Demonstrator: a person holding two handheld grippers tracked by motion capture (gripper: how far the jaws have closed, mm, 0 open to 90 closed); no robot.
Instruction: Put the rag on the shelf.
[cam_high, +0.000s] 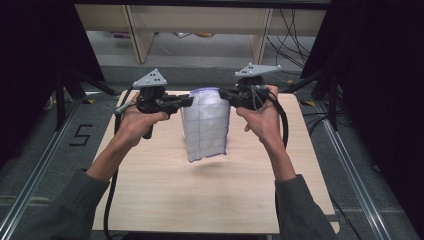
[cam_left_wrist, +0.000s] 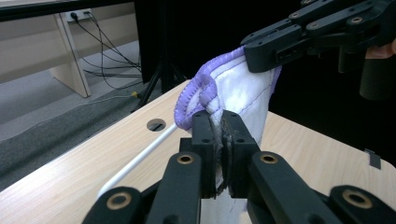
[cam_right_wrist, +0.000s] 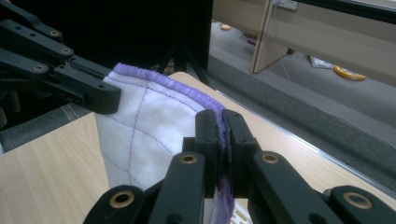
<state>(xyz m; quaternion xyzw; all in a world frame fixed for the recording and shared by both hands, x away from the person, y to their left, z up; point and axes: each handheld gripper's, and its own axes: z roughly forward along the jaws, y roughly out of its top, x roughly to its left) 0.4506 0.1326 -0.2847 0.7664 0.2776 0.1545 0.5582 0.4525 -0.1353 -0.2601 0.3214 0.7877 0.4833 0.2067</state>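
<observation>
A white quilted cloth (cam_high: 206, 125) with purple stitching and a purple border hangs in the air over the middle of the wooden table (cam_high: 150, 200). My left gripper (cam_high: 189, 100) is shut on its upper left corner and my right gripper (cam_high: 222, 93) is shut on its upper right corner. The cloth's lower edge hangs just clear of the tabletop. In the left gripper view the jaws pinch the bunched purple edge of the cloth (cam_left_wrist: 243, 88), with the right gripper (cam_left_wrist: 261, 63) beyond. In the right gripper view the jaws clamp the purple hem of the cloth (cam_right_wrist: 154, 121), and the left gripper (cam_right_wrist: 109, 100) holds the far corner.
The table's far edge has a round hole (cam_left_wrist: 156, 124) and a white strip (cam_left_wrist: 140, 158). Black curtains stand on both sides. Wooden furniture legs (cam_high: 137, 35) and loose cables (cam_high: 292, 35) lie on the grey floor beyond the table.
</observation>
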